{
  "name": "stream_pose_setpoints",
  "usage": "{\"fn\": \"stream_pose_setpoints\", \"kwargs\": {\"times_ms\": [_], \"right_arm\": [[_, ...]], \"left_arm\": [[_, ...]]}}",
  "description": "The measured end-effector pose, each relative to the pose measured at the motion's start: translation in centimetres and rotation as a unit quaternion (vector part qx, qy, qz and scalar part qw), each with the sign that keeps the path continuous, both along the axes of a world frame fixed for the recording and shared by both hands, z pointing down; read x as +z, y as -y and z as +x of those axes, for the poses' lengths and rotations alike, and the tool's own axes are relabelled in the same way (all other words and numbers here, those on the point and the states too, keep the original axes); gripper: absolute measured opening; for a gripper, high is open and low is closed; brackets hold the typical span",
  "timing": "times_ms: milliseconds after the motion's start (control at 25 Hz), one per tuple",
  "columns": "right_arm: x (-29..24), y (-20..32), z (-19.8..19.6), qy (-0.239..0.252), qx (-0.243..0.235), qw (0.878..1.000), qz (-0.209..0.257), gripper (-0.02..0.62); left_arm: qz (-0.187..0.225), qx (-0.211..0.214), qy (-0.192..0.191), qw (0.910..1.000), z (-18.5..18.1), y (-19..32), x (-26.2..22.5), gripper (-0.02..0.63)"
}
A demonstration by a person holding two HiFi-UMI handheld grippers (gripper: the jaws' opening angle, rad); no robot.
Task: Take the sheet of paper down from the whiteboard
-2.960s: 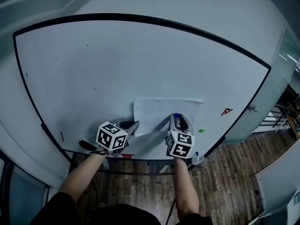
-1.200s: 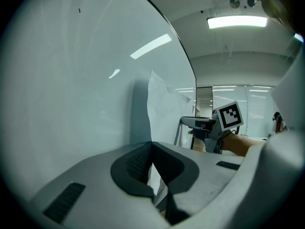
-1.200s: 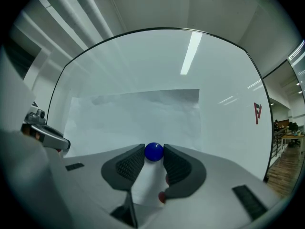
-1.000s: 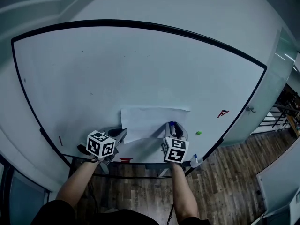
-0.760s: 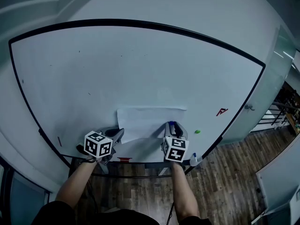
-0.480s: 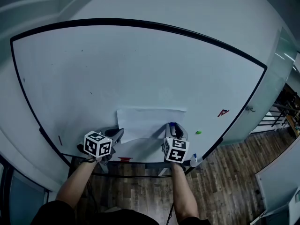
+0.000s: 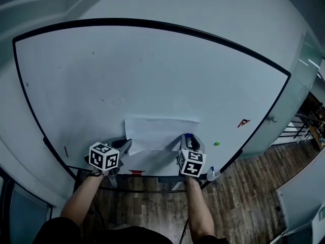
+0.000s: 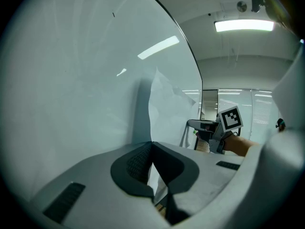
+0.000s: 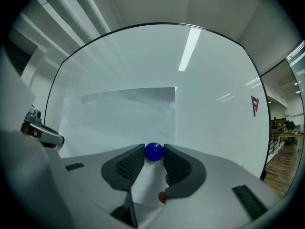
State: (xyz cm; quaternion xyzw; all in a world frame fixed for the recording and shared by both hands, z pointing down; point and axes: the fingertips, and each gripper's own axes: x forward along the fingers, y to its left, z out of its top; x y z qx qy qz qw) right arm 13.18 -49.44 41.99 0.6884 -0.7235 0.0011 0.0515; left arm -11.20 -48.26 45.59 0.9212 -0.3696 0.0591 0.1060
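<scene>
On the left we have the left gripper (image 8: 152, 144) closed tight, its pads pinching the lower left edge of the sheet of paper (image 7: 160, 131), which bows away from the whiteboard (image 7: 152, 65) at that side. The sheet hangs low on the board, near the middle of its bottom edge, and is wider than it is tall. At the sheet's lower right we hold the right gripper (image 7: 190, 139) pointed at the board, its jaws set fairly wide and closed on a blue round magnet (image 9: 154, 151) that sits on the paper, both pads touching it. Further right on the bare board we see a small green dot (image 7: 217, 143) and then a red mark (image 7: 244, 122), both apart from the sheet
</scene>
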Motion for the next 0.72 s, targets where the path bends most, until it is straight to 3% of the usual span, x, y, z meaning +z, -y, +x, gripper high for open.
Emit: {"fn": "stream_pose_setpoints", "kwargs": {"times_ms": [720], "right_arm": [[0.3, -0.1, -0.3, -0.001, 0.002, 1.000, -0.005, 0.135]], "left_arm": [[-0.008, -0.023, -0.010, 0.9996, -1.8, -0.2, 0.2, 0.020]]}}
